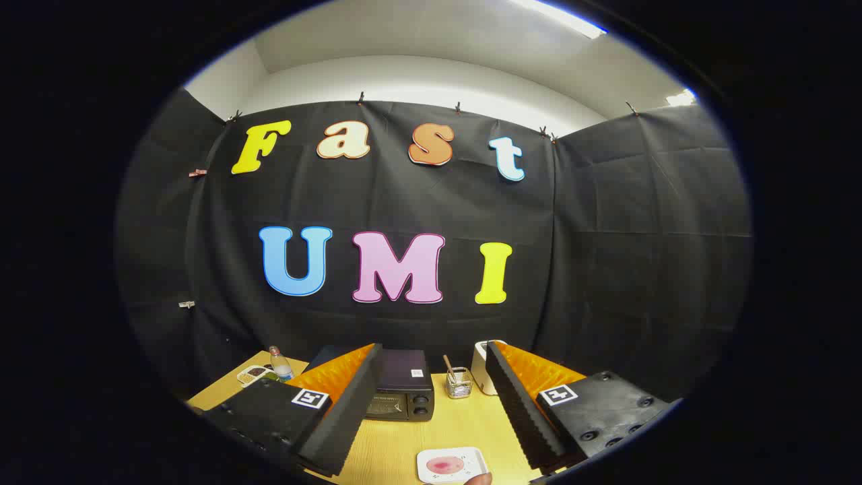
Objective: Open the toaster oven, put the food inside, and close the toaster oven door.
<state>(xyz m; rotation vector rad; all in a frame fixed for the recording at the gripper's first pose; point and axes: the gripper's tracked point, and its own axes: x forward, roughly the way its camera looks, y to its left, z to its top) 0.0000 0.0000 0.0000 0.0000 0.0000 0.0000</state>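
Readable words: none that I can make out.
Gripper [434, 350] fingers, spread wide: one square black-and-white marker [310, 397] at 8 o'clock, a second marker [556, 394] at 4 o'clock.
Toaster oven [404, 391], 12 o'clock: top sticker [417, 372] too small to read.

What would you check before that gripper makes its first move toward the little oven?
1. Gripper open, nothing between its fingers: ok.
2. Black toaster oven in sight beyond the fingers on the light wooden table: ok.
3. Oven door shut, so it needs opening first: ok.
4. Pink food on the white square plate near the fingers: ok.
5. Small wire holder stands apart from the oven: ok.
6. Where the door handle sits: cannot tell.
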